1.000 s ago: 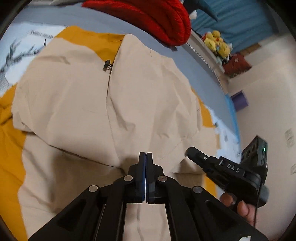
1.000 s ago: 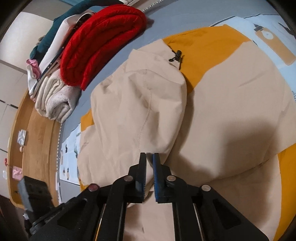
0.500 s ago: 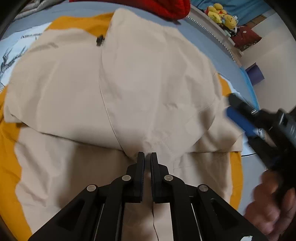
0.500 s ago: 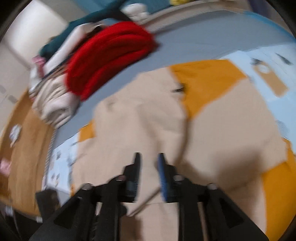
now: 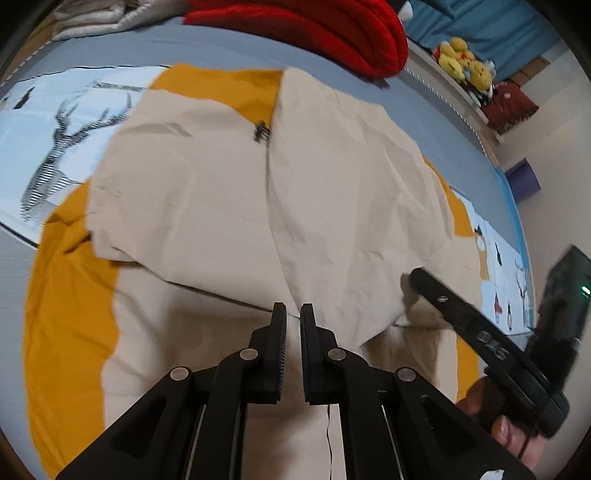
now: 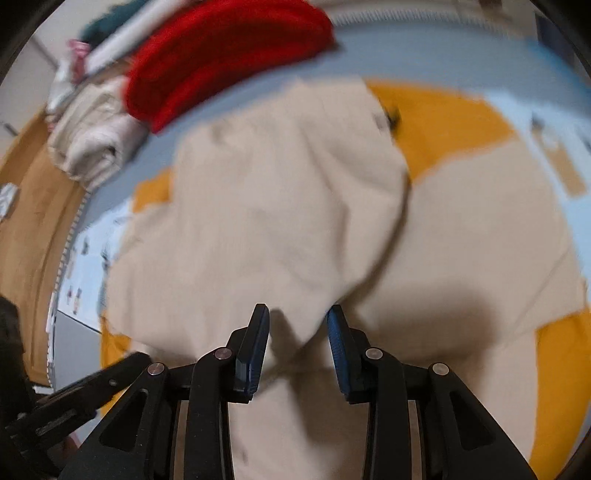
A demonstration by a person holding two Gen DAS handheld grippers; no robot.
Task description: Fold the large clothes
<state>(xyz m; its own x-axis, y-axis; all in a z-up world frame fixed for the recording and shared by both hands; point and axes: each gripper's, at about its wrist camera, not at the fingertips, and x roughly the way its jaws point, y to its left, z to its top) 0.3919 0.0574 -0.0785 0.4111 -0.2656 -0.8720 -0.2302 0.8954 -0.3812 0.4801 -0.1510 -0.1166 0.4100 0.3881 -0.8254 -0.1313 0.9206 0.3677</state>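
Left hand-held gripper (image 5: pixel 292 314): jaws parted by a narrow gap, nothing pinched between them; it hovers over the near edge of the folded flap, pointing steeply down.
Right hand-held gripper (image 6: pixel 298 317): released, its jaws having just been opening; the beige cloth lies below the gap, and the pads do not press on it. In the left wrist view it shows at the right edge, held by a person's hand (image 5: pixel 506 424).
Beige and mustard garment (image 5: pixel 229 206): spread flat on the bed, one beige side panel folded over the middle so its seam edge runs down toward the left hand-held gripper; mustard parts show at the top and along both sides.
Black toggle (image 5: pixel 260 131): sits at the top of the folded edge, beside the mustard patch.
Bed (image 5: pixel 110 48): grey sheet with a pale blue printed cover under the garment.
Red blanket (image 5: pixel 314 26): rolled at the far edge of the bed, well apart from the garment's near edge.
Cream folded textiles (image 6: pixel 92 147): stacked just beside the red blanket.
Yellow plush toys (image 5: pixel 463 61): on a ledge beyond the bed.
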